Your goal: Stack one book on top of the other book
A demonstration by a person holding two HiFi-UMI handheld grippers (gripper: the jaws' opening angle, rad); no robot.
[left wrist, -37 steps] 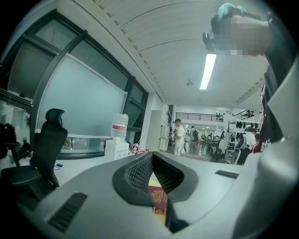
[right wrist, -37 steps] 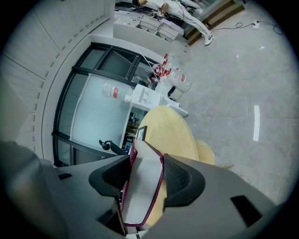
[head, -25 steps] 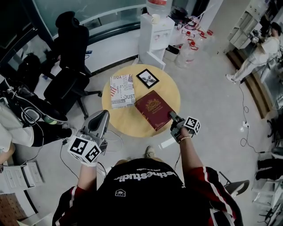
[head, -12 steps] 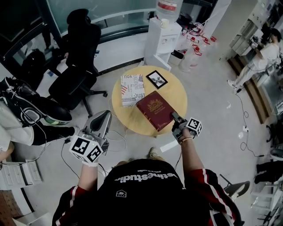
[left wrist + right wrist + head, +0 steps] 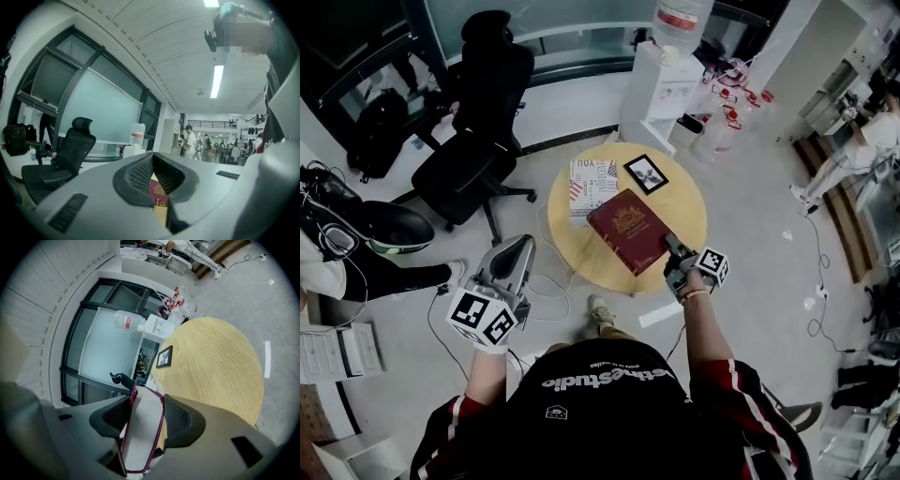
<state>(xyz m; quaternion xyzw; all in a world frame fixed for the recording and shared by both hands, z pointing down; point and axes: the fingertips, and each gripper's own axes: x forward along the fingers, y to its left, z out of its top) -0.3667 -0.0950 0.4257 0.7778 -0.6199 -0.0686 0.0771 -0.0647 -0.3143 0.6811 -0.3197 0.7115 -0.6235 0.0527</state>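
**Asker:** Where are the two books?

**Me:** Both are at the round bench (image 5: 684,206). The patterned book (image 5: 588,178) lies flat on its far left part, just beside a small picture frame (image 5: 645,172). The red book (image 5: 627,230) is nearer me. Its far corner is right by the patterned book's near edge, but I can't tell whether they touch.

**Asker:** And your tongs?

**Me:** My right tongs (image 5: 672,255) are clamped on the red book's near right corner. There is one pad on each cover, with the white page block between them. My left tongs (image 5: 512,264) are closed on nothing and held level, off the bench to my left.

**Asker:** How will the red one handle?

**Me:** I take it for a thick hardback. It's stiff enough not to sag, but it's heavy. Held by one corner, it will want to droop and twist around the pads. The cover looks smooth, so it could slip. I'd trust a hold further along the edge, toward the middle, or my left tongs propping the far side. The patterned book looks flat and firm enough as a base. The red one seems about as broad, so it needs laying square.
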